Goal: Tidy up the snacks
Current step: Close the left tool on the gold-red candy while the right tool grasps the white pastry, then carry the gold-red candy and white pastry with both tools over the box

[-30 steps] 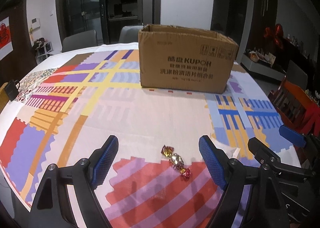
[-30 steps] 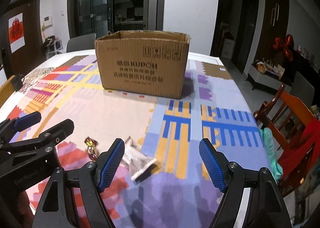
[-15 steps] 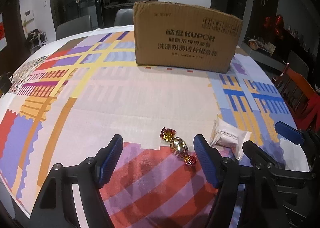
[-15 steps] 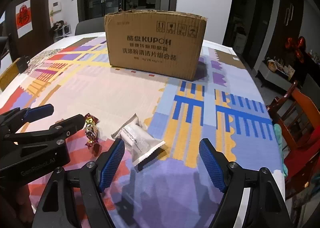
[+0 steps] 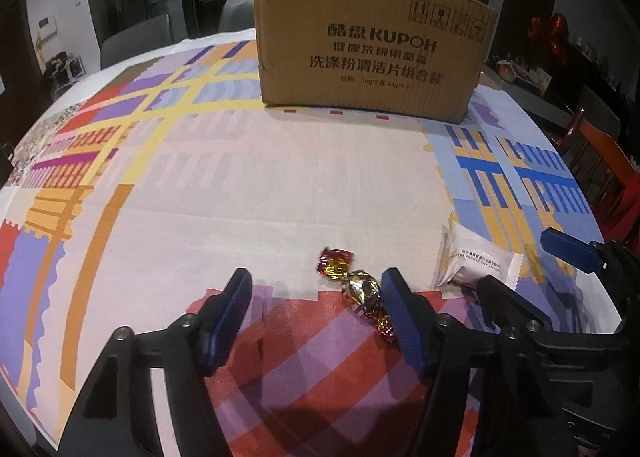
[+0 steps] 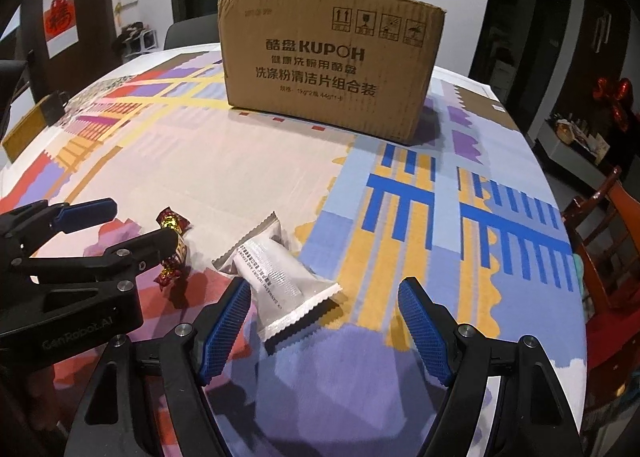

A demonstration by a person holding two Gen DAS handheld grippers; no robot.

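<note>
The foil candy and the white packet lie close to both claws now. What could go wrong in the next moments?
1. The foil candy sits hard against one pad of the closing left claw, not centred; it may get pushed aside or caught only by its twisted end.
2. The white packet lies near one pad of the open right claw, so a grip might catch just its edge.
3. The two claws are close together and could collide.

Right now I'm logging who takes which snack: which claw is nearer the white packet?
Right. The right claw has the white packet partly between its fingers; the left claw, closing, straddles the foil candy beside it.
</note>
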